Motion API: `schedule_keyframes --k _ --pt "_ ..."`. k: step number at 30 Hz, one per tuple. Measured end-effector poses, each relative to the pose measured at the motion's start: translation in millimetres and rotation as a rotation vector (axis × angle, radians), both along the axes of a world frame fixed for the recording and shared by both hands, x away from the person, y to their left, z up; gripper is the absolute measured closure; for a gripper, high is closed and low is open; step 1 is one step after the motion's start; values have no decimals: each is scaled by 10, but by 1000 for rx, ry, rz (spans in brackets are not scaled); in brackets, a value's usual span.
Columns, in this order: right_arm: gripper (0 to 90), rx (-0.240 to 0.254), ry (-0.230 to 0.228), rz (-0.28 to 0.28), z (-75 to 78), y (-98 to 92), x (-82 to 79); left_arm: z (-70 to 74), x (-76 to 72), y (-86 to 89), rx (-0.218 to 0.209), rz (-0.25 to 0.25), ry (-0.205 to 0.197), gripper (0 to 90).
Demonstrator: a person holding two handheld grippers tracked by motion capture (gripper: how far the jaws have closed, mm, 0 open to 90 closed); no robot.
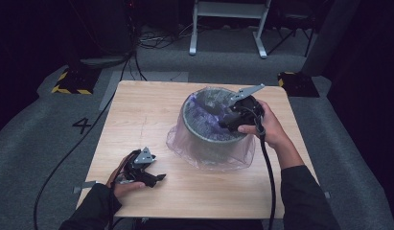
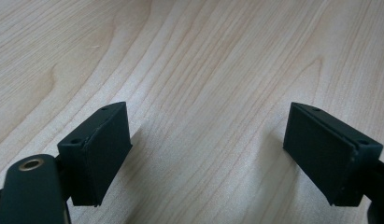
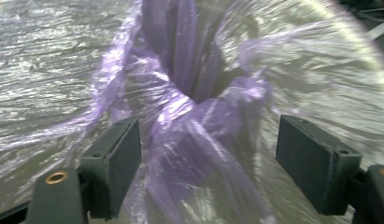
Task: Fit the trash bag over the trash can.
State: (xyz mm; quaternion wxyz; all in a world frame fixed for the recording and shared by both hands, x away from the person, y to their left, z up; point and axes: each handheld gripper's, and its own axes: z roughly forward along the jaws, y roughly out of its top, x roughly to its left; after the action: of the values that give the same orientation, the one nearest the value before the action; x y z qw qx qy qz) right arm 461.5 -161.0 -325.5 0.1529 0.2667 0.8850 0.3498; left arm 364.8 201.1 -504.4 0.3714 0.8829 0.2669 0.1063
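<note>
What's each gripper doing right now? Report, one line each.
Left gripper: open, holding nothing, over the light wooden table.
Right gripper: open, pads not pressing the thin purple plastic bag bunched between its jaws.

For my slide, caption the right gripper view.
Open right gripper poised over a bunched purple bag lining a bin.

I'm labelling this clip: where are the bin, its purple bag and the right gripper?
bin [image 1: 211, 136], high view, front wall under the film.
purple bag [image 3: 199, 126], right gripper view, bunched fold.
right gripper [image 3: 208, 154], right gripper view, between its open jaws.
</note>
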Motion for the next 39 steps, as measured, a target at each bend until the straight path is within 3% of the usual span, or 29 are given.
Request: schedule_keyframes --k 5,16,22,39 --pt "243 42 -58 -43 46 -86 -48 0 -1 -1 0 2 -1 145" --pt "202 85 -80 -114 88 -285 -65 0 0 -4 -1 3 0 145" --pt "204 78 -88 -104 102 -299 -85 0 0 -4 0 3 -1 145" --pt "202 124 -133 -95 234 -486 -286 0 4 -9 0 4 0 145"
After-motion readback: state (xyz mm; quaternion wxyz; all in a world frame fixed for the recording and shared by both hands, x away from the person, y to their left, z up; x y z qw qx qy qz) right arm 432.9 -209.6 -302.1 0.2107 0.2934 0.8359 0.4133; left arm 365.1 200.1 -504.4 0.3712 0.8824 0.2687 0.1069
